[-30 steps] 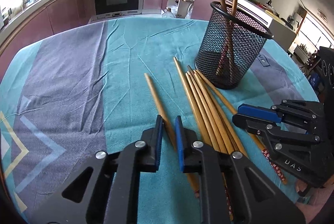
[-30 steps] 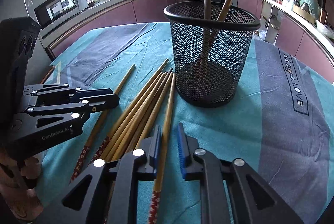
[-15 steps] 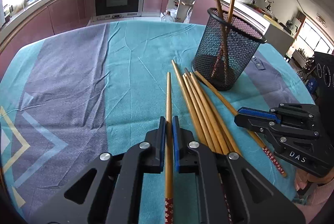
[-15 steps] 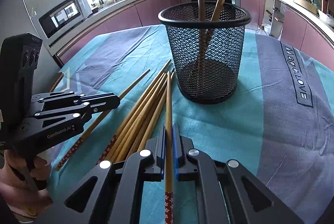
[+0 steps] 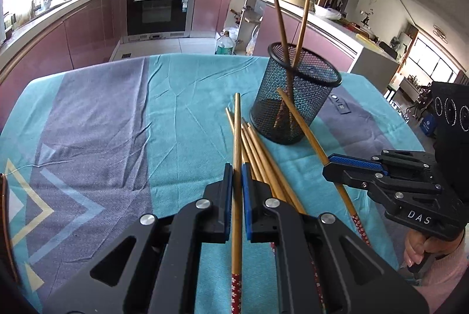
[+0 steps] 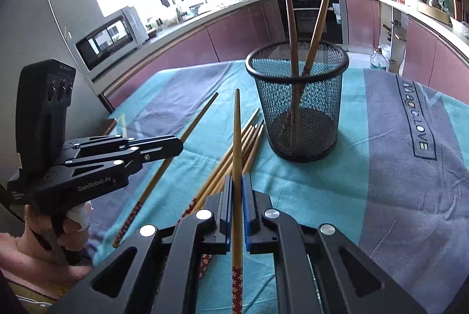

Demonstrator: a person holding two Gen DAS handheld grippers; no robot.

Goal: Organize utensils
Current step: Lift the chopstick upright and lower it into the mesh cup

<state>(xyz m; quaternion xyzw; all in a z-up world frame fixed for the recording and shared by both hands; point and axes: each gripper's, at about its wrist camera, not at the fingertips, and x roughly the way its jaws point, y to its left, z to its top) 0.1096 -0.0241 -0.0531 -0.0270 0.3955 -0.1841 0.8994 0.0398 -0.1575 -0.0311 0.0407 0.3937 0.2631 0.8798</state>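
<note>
Standing in the mesh holder (image 5: pixel 296 97) are two chopsticks; about six lie loose on the worktop (image 5: pixel 181 120). Left gripper (image 5: pixel 237 179) and right gripper (image 6: pixel 237 191) each clamp one chopstick (image 5: pixel 237 155), now lifted off the cloth, unlike a second ago.

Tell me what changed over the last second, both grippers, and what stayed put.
Both grippers closed on a chopstick each and lifted it off the pile: left gripper holds one chopstick, right gripper holds another chopstick, tips raised. The mesh holder, its two chopsticks and the remaining pile stayed put.
</note>
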